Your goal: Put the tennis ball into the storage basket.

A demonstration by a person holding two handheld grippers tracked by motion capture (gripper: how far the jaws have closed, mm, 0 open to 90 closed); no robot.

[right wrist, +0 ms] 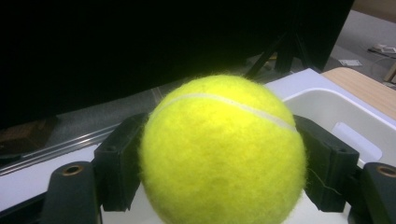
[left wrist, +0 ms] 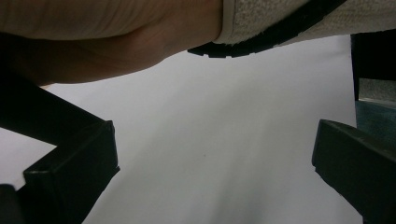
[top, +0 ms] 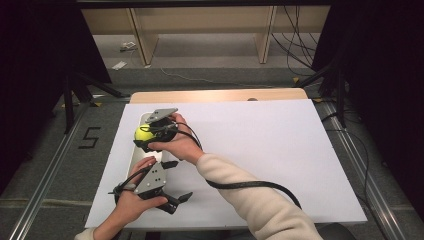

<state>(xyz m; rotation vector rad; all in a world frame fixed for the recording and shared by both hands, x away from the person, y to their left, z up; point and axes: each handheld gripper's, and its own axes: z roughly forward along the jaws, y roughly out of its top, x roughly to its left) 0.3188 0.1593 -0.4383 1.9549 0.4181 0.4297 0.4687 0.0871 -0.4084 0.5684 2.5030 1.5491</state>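
A yellow tennis ball [top: 143, 132] [right wrist: 223, 154] is held between the black jaws of my right gripper [top: 145, 136] [right wrist: 219, 168], shut on it at the left side of the white board, just over a white tray [top: 145, 118] [right wrist: 341, 116]. My left gripper [top: 177, 201] [left wrist: 212, 172] rests low near the front left of the board, jaws wide apart with nothing between them. In the left gripper view the other forearm and its cream sleeve [left wrist: 299, 14] cross overhead.
A white board [top: 260, 145] covers a wooden table [top: 215, 95]. Metal rails run along both sides on the floor. A black cable [top: 250, 185] trails from the right gripper across the board. Wooden shelving [top: 200, 30] stands beyond the table.
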